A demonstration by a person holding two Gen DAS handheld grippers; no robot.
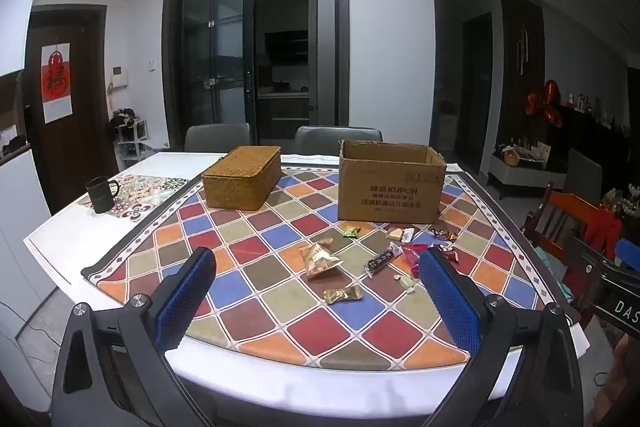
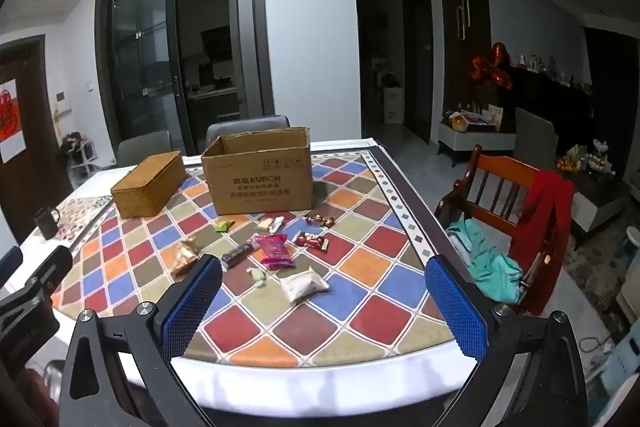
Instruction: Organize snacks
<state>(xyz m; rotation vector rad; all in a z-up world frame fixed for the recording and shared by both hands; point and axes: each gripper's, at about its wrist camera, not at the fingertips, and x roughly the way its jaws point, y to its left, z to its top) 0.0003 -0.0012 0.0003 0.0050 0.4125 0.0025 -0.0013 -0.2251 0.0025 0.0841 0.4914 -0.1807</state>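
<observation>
Several wrapped snacks lie scattered on the checkered tablecloth (image 1: 256, 267) in front of an open cardboard box (image 1: 390, 183) and a closed woven basket (image 1: 242, 177). Among them are a gold-brown packet (image 1: 320, 259), a dark bar (image 1: 382, 259), a pink packet (image 2: 274, 250) and a white packet (image 2: 304, 285). My left gripper (image 1: 316, 291) is open and empty above the table's near edge. My right gripper (image 2: 324, 295) is open and empty too, short of the white packet. The box (image 2: 260, 177) and basket (image 2: 150, 185) also show in the right wrist view.
A dark mug (image 1: 100, 194) stands on a patterned mat at the table's far left. A wooden chair (image 2: 504, 195) with red and teal clothes sits at the table's right side. Two grey chairs (image 1: 218, 137) stand behind the table.
</observation>
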